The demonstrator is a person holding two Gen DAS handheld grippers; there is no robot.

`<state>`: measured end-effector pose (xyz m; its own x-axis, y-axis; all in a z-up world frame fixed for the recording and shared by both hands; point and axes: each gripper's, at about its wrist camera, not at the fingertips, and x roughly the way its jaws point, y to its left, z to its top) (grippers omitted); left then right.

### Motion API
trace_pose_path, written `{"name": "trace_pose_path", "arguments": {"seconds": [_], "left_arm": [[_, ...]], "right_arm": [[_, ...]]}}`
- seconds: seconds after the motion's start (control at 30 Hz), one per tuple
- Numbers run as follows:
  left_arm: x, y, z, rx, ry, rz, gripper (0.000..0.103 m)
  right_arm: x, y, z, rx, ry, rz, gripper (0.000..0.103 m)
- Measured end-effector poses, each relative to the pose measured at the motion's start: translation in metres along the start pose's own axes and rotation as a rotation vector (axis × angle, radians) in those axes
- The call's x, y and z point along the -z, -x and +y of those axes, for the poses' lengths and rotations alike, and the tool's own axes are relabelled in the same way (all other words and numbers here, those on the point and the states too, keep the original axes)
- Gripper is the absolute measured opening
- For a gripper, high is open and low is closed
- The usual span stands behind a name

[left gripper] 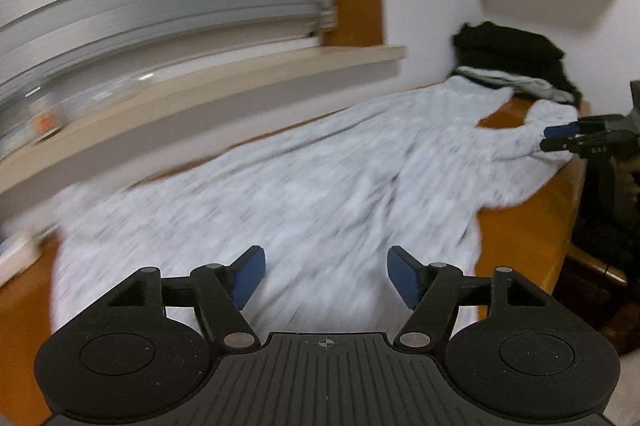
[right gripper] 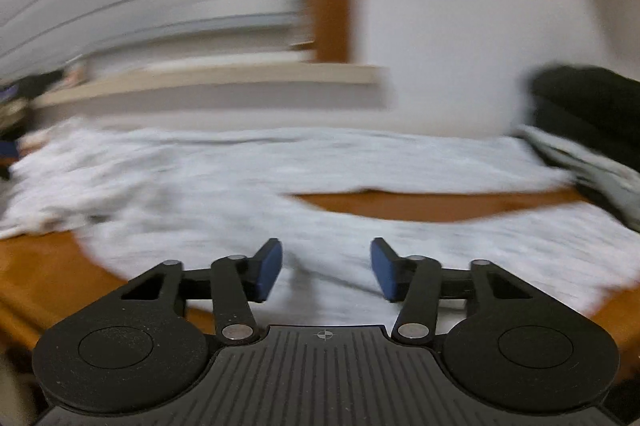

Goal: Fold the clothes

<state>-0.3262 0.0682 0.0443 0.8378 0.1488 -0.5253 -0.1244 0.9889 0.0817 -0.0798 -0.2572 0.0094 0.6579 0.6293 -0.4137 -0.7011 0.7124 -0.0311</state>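
Left gripper (left gripper: 326,276): fingers spread apart, nothing between the pads, poised above the light grey heathered garment (left gripper: 320,177). Right gripper (right gripper: 326,272): fingers parted to a medium gap, released, no cloth pinched; fabric lying just beyond and beneath the tips. From the left wrist view, right gripper seen at the far right edge (left gripper: 560,137), tips touching or just beside one narrow end of the garment; contact not resolvable through the blur.

Location of the garment: spread flat across the wooden tabletop (left gripper: 528,226), extending ahead of both pairs of fingers toward the wall. Far of the right fingers, a split in the cloth exposing a strip of bare tabletop (right gripper: 420,203) between two long sections, suggesting trouser legs or a sleeve and body; exact type not determinable.

Handling, as a judgement:
- Soft, limp knit; light; no stiffness to hold a shape when lifted.
- Likely to sag and drape between two grip points; low risk of damage.
- Moderate friction on wood; dragging liable to bunch the cloth.
- Best hold: a pinch at an edge or corner, one per gripper, well apart, cloth kept taut between them. Pinching mid-panel liable to gather several layers.

Count:
- Grey heathered garments laid out: one.
- Dark clothing pile (left gripper: 508,53) far right of the fingers: one heap, with one grey striped piece (left gripper: 520,81) beneath it; number of items within not determinable.
- Grippers: two.
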Motion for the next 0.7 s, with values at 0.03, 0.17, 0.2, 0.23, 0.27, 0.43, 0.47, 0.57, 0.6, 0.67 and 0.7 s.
{"name": "trace_pose_path", "arguments": {"seconds": [0.03,0.17,0.2,0.23,0.27,0.43,0.47,0.57,0.6,0.67,0.7], "left_arm": [[0.008,0.013,0.004,-0.013,0.011,-0.003,0.071],[0.027,0.051,0.010,-0.039,0.027,-0.020,0.048],[0.031,0.059,0.009,-0.040,0.021,-0.023,0.040],[0.033,0.062,0.007,-0.032,0.022,-0.025,0.039],[0.035,0.066,0.004,-0.025,0.022,-0.026,0.037],[0.042,0.066,-0.015,0.019,-0.007,0.014,0.043],[0.043,0.064,-0.020,0.024,-0.022,0.026,0.045],[0.046,0.056,-0.031,0.028,-0.051,0.045,0.057],[0.046,0.053,-0.034,0.029,-0.061,0.051,0.059],[0.047,0.049,-0.040,0.025,-0.083,0.062,0.059],[0.046,0.046,-0.042,0.023,-0.096,0.070,0.059]], "right_arm": [[-0.004,-0.005,0.016,-0.030,0.030,0.010,0.048],[-0.018,-0.022,0.080,-0.168,0.134,0.052,0.048],[-0.020,-0.026,0.094,-0.202,0.161,0.067,0.048],[-0.023,-0.029,0.108,-0.233,0.190,0.082,0.048],[-0.025,-0.032,0.121,-0.262,0.221,0.098,0.048],[-0.038,-0.030,0.179,-0.374,0.360,0.149,0.047],[-0.041,-0.028,0.188,-0.395,0.385,0.153,0.044],[-0.045,-0.024,0.211,-0.451,0.447,0.162,0.038],[-0.046,-0.025,0.216,-0.461,0.465,0.164,0.036],[-0.047,-0.029,0.223,-0.473,0.486,0.170,0.030],[-0.049,-0.032,0.224,-0.475,0.490,0.171,0.029]]}}
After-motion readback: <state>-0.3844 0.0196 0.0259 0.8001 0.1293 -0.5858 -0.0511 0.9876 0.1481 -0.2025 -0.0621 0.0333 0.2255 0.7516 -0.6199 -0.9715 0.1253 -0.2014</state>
